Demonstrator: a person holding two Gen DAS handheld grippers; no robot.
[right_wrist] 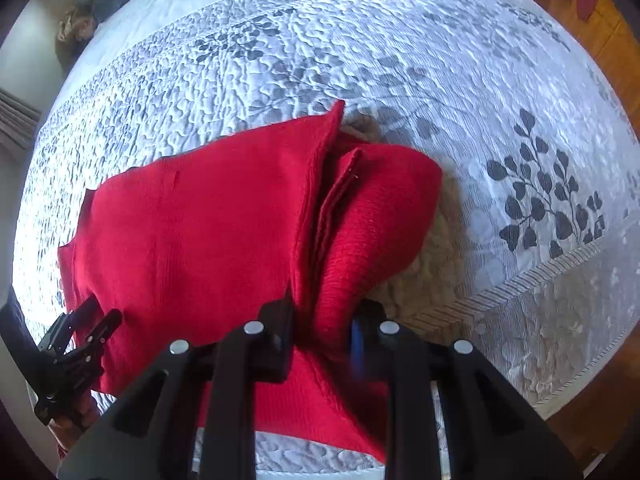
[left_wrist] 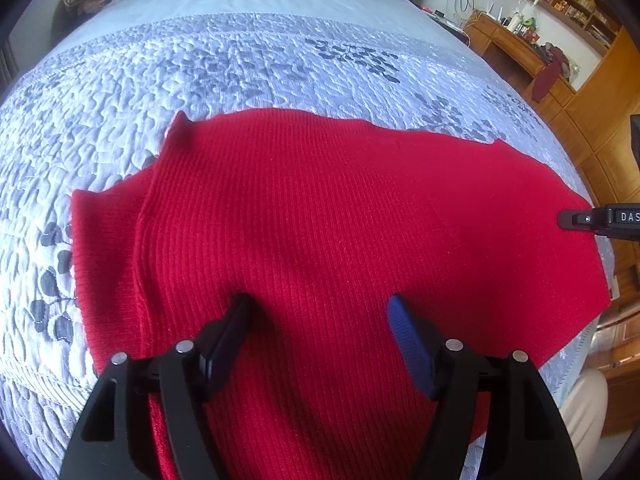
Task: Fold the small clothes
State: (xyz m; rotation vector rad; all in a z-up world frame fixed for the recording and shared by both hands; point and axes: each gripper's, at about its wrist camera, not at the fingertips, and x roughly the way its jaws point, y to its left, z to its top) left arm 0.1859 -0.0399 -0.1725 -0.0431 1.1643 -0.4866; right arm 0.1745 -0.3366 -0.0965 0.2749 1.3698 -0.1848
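The left tongs (left_wrist: 320,312) are standing wide apart above the red knitted garment (left_wrist: 320,220), pointing steeply down at it. Nothing is sitting between the two fingers except the flat knit below them; the tips are appearing to rest on or just over the cloth, and contact cannot be confirmed.

The right tongs (right_wrist: 322,320) are standing nearly together and are gripping a bunched fold of the red knitted garment (right_wrist: 192,232). The black finger and the blue pad (right_wrist: 357,344) are pressing the fold from either side. The gathered cloth is rising toward the tongs from the surface.

The garment is lying on the quilted bedspread (left_wrist: 200,72) of a bed, close to the near edge. Its long axis is running crosswise in both wrist views, from one side of the bed toward the other. The knit ribs are running across that axis. In the right wrist view, the right-hand end is doubled over in several layers, with the folded edges pointing away from the camera. A fuzzy beige item (right_wrist: 436,264) is partly showing beneath that end.
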